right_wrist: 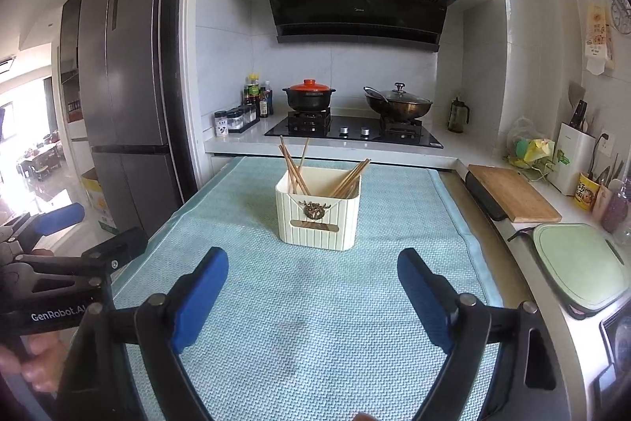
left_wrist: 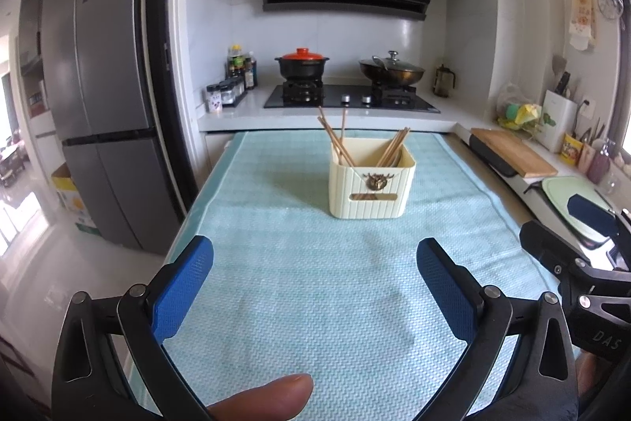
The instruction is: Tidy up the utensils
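Far left of both grippers: grey fridge (left_wrist: 106, 97), full height, well apart from the work area.

Left gripper (left_wrist: 315, 263) wide open, nothing between the blue pads (left_wrist: 185, 287), hanging over the near part of the teal mat (left_wrist: 295, 302). Fingertip (left_wrist: 268, 397) visible at bottom edge, just below the jaws.

Ahead of left gripper, slightly right of centre line: cream utensil holder (left_wrist: 372, 190) upright on mat, well clear of the pads. Wooden chopsticks (left_wrist: 339, 141) standing inside in two bunches, left bunch leaning left, right bunch leaning right. Bronze ornament on front face, slot below it.

Right gripper (right_wrist: 313, 279) also spread wide, empty, over same mat. Holder dead ahead between the finger lines, apart from both pads. Left gripper body visible at this one's left side, held by a hand (right_wrist: 35, 362).

Beyond holder: stove (right_wrist: 355, 131) with orange-lidded black pot (right_wrist: 309, 95) left, lidded wok (right_wrist: 398, 103) right.

Right of both grippers: wooden cutting board (right_wrist: 512, 192) on counter, green board (right_wrist: 579, 263) nearer, beside right gripper's right finger.
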The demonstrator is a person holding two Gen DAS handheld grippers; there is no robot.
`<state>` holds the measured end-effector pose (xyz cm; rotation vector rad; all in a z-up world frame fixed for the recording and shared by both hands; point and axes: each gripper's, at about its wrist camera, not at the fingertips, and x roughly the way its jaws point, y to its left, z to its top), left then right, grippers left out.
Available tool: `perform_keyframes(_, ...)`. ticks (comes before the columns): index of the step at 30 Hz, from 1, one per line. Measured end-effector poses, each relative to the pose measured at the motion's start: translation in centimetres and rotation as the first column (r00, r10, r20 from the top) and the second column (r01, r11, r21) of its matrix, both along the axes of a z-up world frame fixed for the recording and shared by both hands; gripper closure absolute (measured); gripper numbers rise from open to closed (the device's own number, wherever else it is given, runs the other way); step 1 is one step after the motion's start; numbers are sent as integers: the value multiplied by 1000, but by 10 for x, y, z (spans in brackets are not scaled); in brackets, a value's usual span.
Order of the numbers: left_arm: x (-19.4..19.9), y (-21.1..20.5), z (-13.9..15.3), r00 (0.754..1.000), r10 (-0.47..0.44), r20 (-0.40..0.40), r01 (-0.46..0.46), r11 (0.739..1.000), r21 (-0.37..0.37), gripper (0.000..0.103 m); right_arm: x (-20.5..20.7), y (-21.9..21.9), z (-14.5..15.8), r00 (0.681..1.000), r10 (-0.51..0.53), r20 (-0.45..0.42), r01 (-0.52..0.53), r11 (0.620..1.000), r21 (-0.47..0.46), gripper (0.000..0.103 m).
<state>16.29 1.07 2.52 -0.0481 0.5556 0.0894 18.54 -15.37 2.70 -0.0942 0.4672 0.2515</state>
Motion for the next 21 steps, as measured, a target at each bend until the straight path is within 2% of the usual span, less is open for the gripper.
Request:
perform_keyframes(4,2,1,-1,1000,-4,-19,4,1000,-17,0,0,1,0,1000,-4,-4,4,1000,-5,14)
perform_keyframes(14,4,1,-3,999,43,-20,-43,999,21,0,0,5,-4,1000,-9,-17,9,1000,-20,13)
perform_keyframes(21,8,-3,-7,999,33,-33,-33,999,26,0,2,0,-5,999,-25,-21,24,999,-25,13)
